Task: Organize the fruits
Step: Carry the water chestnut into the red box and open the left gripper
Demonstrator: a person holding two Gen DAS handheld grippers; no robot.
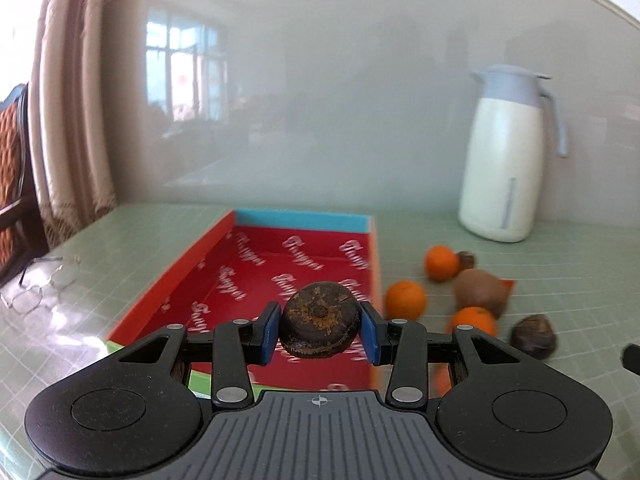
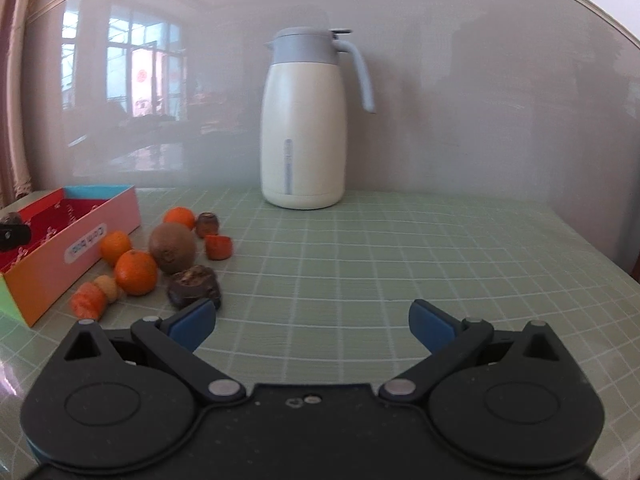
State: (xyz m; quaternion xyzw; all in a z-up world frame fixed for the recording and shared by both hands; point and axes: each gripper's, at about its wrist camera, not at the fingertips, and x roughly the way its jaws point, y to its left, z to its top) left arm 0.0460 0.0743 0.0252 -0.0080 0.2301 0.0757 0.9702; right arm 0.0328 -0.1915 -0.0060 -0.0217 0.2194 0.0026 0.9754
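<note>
Left tongs (image 1: 319,330) grasping a dark brown fruit (image 1: 319,326) hover over the red box (image 1: 280,272), apparently ready to lower and release, while right tongs (image 2: 312,322) gape empty above the tabletop (image 2: 440,248).

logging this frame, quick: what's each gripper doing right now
left gripper: shut on the dark brown fruit, over the red box.
right gripper: open, holding nothing.

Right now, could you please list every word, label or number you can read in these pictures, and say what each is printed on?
Repeated white cursive word on the red floor of the box: a brand-like script, too blurred to read.
White oval label on the box's outer side wall: two short words, sideways and too blurred to read.
Thermos jug: only a plain blue-grey stripe, no text.
Left gripper, right gripper: no lettering.
</note>
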